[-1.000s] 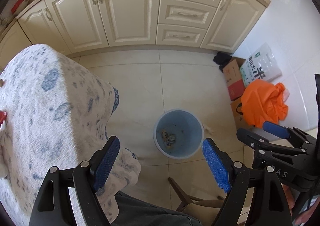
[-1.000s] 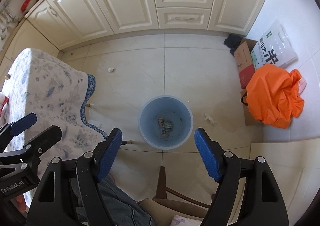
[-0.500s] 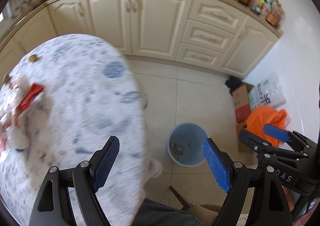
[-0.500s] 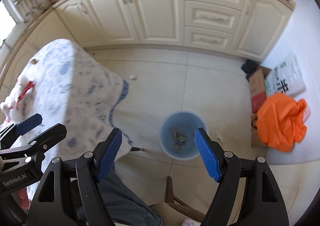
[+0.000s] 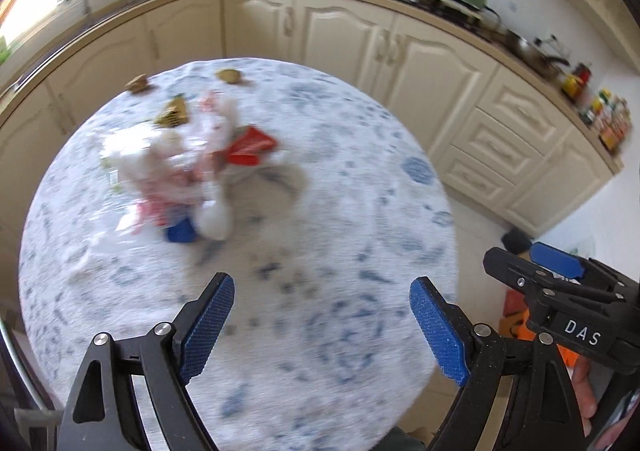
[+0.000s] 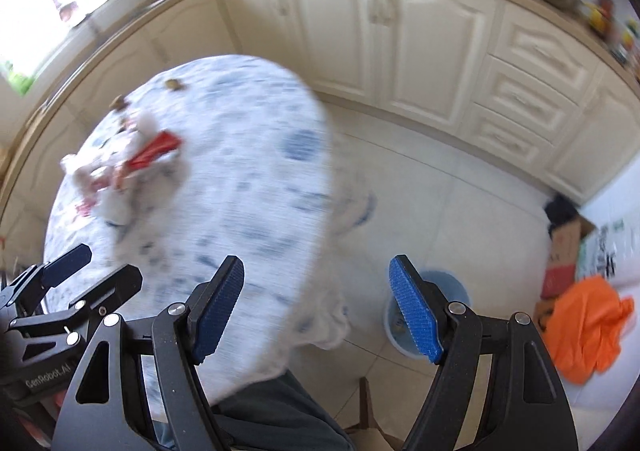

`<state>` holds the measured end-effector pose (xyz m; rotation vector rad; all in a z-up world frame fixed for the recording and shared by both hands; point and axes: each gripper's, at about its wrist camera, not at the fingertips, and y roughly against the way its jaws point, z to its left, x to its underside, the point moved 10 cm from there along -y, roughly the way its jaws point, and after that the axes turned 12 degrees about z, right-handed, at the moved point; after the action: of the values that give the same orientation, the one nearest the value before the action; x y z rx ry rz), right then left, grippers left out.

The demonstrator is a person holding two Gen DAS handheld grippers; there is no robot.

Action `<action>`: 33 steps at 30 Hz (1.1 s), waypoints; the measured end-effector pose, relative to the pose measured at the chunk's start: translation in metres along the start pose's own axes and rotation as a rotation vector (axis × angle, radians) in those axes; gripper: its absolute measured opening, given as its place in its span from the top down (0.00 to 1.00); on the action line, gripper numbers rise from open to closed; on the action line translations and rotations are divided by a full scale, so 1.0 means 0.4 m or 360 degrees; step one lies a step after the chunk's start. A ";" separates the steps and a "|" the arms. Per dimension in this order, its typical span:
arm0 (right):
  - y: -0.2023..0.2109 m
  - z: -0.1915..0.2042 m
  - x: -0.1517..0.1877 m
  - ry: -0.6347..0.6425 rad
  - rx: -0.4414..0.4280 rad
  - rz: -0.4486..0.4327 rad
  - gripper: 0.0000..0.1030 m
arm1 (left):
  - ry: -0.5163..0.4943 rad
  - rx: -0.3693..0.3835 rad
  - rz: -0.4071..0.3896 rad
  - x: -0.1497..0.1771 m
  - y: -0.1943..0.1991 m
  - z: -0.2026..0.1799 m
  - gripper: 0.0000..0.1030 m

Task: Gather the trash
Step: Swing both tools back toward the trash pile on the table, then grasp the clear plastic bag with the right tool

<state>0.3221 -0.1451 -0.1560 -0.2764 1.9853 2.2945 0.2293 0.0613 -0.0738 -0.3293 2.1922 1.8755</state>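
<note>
A blurred heap of trash [image 5: 180, 167] lies on the round table with the blue-flowered cloth [image 5: 340, 211]: white crumpled tissues and plastic, a red wrapper [image 5: 250, 149], a blue scrap [image 5: 182, 232], brown bits near the far edge. My left gripper [image 5: 320, 325] hangs above the table's near part, jaws opening, nothing between them. My right gripper [image 6: 318, 309] is open and empty over the table's edge [image 6: 320, 171]; the same trash heap [image 6: 120, 171] is far left of it. The blue bin [image 6: 452, 287] sits on the floor behind its right finger.
Cream kitchen cabinets [image 5: 400, 63] curve round the back, with a stove and bottles on the counter. An orange bag [image 6: 584, 327], cardboard boxes [image 6: 564, 251] and a printed sack stand by the right wall. A wooden chair [image 6: 368, 411] and a person's trouser leg [image 6: 276, 415] are just below.
Both views have swung from the floor and bin up and left onto the table. The trash heap has come into view. Both grippers stay empty.
</note>
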 end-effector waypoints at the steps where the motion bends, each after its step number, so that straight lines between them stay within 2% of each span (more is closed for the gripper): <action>1: -0.006 0.035 -0.010 0.0045 -0.0009 0.0006 0.25 | 0.0037 -0.0012 -0.0009 0.003 0.015 0.029 0.16; 10: -0.068 0.286 -0.089 0.0326 -0.0124 0.0073 0.25 | 0.0372 -0.0083 -0.0058 0.016 0.102 0.262 0.15; 14: -0.094 0.384 -0.129 0.0410 -0.0236 0.0117 0.25 | 0.0467 -0.0089 -0.0069 0.006 0.118 0.339 0.15; 20: -0.140 0.495 -0.196 0.0517 -0.0207 0.0117 0.33 | 0.0574 -0.0147 -0.0085 -0.022 0.100 0.441 0.15; 25: -0.218 0.551 -0.225 0.0562 -0.0190 0.0217 0.43 | 0.0626 -0.0105 -0.0069 -0.050 0.061 0.495 0.15; 28: -0.250 0.564 -0.240 0.0556 -0.0206 0.0244 0.45 | 0.0659 -0.0109 -0.0068 -0.058 0.036 0.531 0.15; 32: -0.317 0.563 -0.258 0.0549 -0.0105 0.0301 0.48 | 0.0681 -0.0072 -0.0045 -0.070 0.000 0.552 0.15; 33: -0.317 0.567 -0.267 0.0551 -0.0128 0.0272 0.51 | 0.0688 -0.0067 -0.0045 -0.071 -0.007 0.558 0.15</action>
<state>0.4335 0.1029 -0.2270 -0.5668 2.1458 2.5866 0.2645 0.2818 -0.1005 -0.8385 2.3907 1.9843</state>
